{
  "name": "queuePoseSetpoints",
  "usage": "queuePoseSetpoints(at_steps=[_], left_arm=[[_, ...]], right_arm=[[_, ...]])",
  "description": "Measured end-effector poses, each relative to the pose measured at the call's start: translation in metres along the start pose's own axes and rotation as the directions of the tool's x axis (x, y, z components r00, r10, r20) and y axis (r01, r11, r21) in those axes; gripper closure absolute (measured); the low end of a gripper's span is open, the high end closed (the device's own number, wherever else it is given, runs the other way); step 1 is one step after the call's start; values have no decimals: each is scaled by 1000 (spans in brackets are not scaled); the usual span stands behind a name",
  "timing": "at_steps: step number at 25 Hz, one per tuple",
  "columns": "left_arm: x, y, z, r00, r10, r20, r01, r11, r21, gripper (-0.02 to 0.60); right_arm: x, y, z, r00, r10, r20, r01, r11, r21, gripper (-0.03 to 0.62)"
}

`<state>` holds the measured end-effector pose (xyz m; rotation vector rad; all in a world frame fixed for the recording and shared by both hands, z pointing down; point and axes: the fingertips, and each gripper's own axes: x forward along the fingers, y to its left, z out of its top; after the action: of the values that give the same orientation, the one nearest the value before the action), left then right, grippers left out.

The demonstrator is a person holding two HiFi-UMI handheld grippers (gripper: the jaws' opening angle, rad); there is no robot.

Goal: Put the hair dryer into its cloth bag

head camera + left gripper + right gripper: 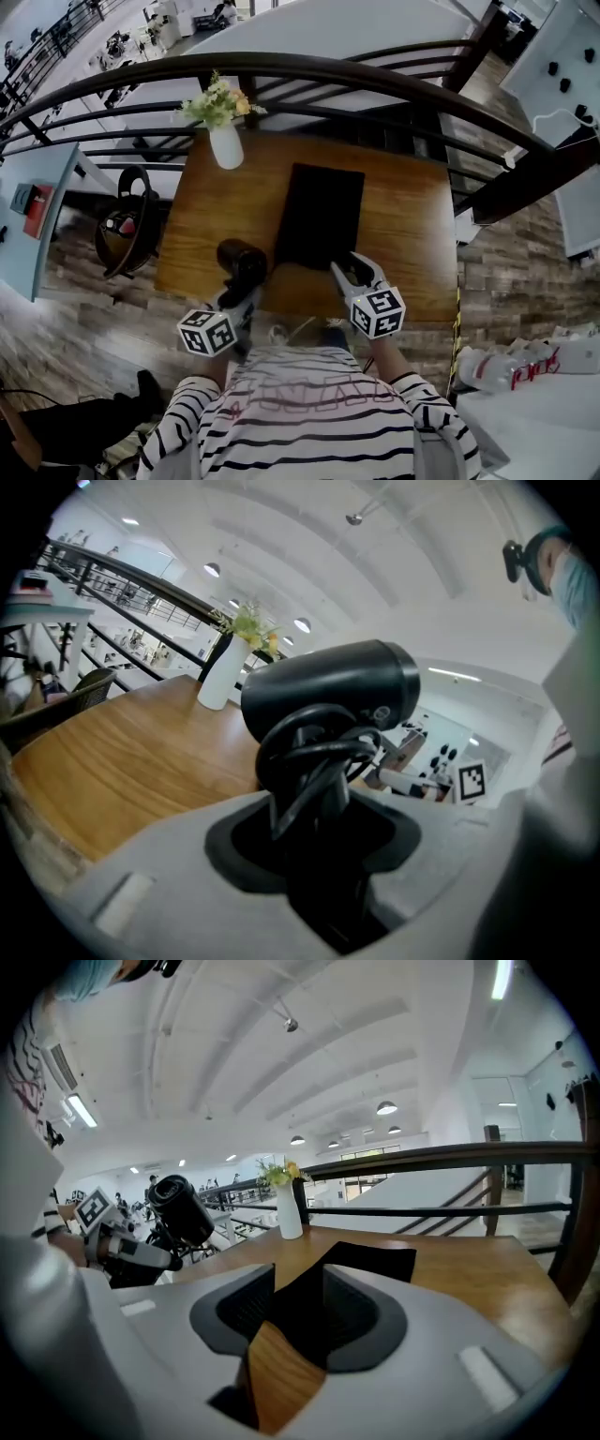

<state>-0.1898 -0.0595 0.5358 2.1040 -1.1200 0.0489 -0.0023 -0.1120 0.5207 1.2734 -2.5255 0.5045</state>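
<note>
A black hair dryer [242,262] with its cord wound round the handle hangs over the table's near left edge, my left gripper [239,292] shut on that handle. In the left gripper view the dryer [333,691] fills the middle, its handle clamped in my left gripper [323,827]. A flat black cloth bag [319,214] lies in the middle of the wooden table [403,234]. My right gripper [347,265] stands open at the bag's near edge. In the right gripper view a corner of the bag [370,1260] lies between the jaws of my right gripper [298,1312], and the dryer [178,1206] shows at the left.
A white vase [225,141] with flowers stands at the table's far left corner. A dark railing [328,70] curves behind the table. A dark round chair [127,230] stands on the floor to the left. My striped sleeves fill the bottom of the head view.
</note>
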Motion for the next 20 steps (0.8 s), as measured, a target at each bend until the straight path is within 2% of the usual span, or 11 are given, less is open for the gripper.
queuePoseSetpoints(at_steps=[3,6,12,16,20], left_arm=[[9,4,4,999,33,24,-33,999,-18,416],[22,5,3,997,59,38,-58,998,-36,416],[38,0,-5,992,112,50,-109,992,-71,416],[40,5,-15,987,152,46,-148,985,-87,416],[41,10,-25,982,184,42,-178,978,-113,416]], right_arm=[[19,-11,-17,996,21,-90,-28,996,-87,416],[36,-22,-43,980,39,-195,-76,979,-187,405],[56,-40,-99,911,76,-405,-232,907,-352,412],[70,-44,-117,878,94,-469,-306,865,-399,424],[81,-50,-128,856,98,-507,-353,827,-437,451]])
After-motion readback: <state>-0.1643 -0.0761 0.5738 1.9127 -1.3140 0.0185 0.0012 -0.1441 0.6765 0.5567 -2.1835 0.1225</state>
